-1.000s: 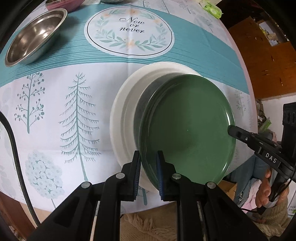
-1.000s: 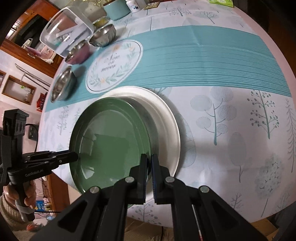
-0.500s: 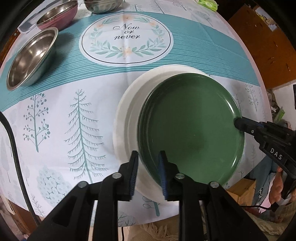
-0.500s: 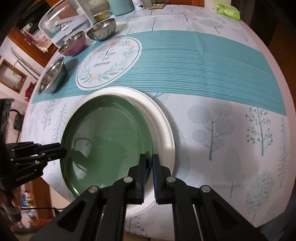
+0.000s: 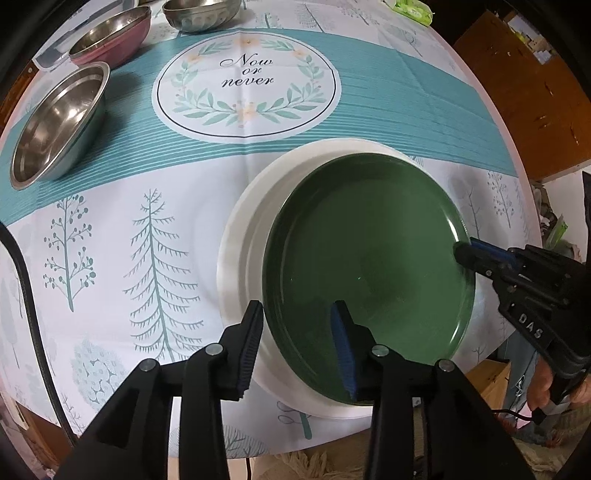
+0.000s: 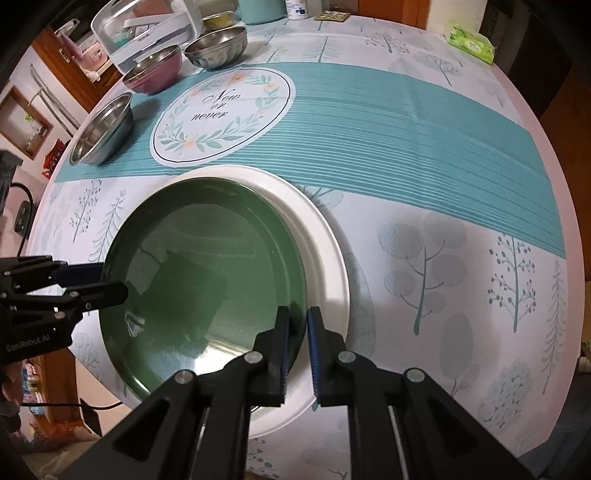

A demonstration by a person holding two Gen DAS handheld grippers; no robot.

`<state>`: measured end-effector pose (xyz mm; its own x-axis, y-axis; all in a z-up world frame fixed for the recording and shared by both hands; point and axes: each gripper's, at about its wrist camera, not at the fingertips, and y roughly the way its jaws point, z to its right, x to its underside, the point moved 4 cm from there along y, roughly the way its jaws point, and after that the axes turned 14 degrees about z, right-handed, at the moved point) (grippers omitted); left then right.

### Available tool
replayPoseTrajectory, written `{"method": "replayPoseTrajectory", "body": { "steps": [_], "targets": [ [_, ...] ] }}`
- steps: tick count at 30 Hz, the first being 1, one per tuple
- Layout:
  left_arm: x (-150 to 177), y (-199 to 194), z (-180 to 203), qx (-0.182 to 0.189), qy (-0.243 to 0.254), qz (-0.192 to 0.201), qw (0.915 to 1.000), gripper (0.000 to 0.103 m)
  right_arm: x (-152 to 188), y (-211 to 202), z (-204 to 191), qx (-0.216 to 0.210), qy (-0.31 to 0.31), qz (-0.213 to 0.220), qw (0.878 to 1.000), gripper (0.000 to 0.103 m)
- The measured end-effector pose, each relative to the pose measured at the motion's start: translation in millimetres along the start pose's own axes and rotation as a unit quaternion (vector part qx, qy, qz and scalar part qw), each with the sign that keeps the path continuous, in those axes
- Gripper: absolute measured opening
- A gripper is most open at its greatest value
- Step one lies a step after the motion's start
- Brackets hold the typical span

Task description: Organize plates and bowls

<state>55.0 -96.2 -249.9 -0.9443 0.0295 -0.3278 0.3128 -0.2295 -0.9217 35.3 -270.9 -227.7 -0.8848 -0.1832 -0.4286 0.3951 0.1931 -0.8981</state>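
A dark green plate (image 5: 369, 266) (image 6: 207, 266) lies on a larger white plate (image 5: 243, 258) (image 6: 325, 251), set off toward the table's near edge. My left gripper (image 5: 297, 334) straddles the green plate's rim. Its jaws are opening, and the pads stand off the rim. At the opposite rim is my right gripper (image 6: 297, 326). Its jaws are also opening, with a narrow gap on each side of the rim. Each gripper shows in the other's view: the right gripper (image 5: 463, 253) and the left gripper (image 6: 110, 282).
Far left on the teal-striped tablecloth stand a steel bowl (image 5: 55, 122) (image 6: 101, 133), a pink bowl (image 6: 153, 74) and a fluted steel bowl (image 6: 216, 46). Behind them is a clear container (image 6: 144, 33). A green tissue pack (image 6: 471, 42) lies far right. The table edge runs just under both grippers.
Both grippers' jaws have widened, the left far more, and its pads have come off the green plate's rim. The green plate has shifted further over the white plate.
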Motion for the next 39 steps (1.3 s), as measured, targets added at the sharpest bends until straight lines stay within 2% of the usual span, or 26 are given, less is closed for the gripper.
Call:
{"method": "replayPoseTrajectory", "body": {
  "steps": [4, 8, 13, 22, 30, 39],
  "targets": [
    [-5.8, -7.6, -1.1, 0.001, 0.003, 0.011, 0.9999, 0.052, -1.2, 0.8, -2.5, 0.009, -0.008, -0.002, 1.0, 0.012],
    [-9.3, -14.5, -2.0, 0.004, 0.007, 0.017, 0.9998, 0.053, -4.8, -3.9, -0.7, 0.005, 0.003, -0.001, 1.0, 0.018],
    [-13.3, -24.0, -8.2, 0.004, -0.003, 0.032, 0.9995, 0.062, -14.5, -21.5, 3.2, 0.003, 0.015, 0.021, 1.0, 0.028],
    [-11.0, -53.5, -13.4, 0.023, -0.024, 0.057, 0.9978, 0.065, -34.4, -53.5, -3.4, -0.017, 0.04, 0.058, 0.997, 0.029],
    [-2.4, -96.3, -9.8, 0.018, 0.01, 0.111, 0.9936, 0.073, -30.9, -65.6, -36.0, -0.047, 0.043, 0.063, 0.996, 0.029],
    [17.7, -127.1, -26.1, 0.006, 0.033, 0.141, 0.9894, 0.074, -17.9, -67.2, -74.5, -0.069, 0.054, 0.058, 0.995, 0.029]
  ]
}}
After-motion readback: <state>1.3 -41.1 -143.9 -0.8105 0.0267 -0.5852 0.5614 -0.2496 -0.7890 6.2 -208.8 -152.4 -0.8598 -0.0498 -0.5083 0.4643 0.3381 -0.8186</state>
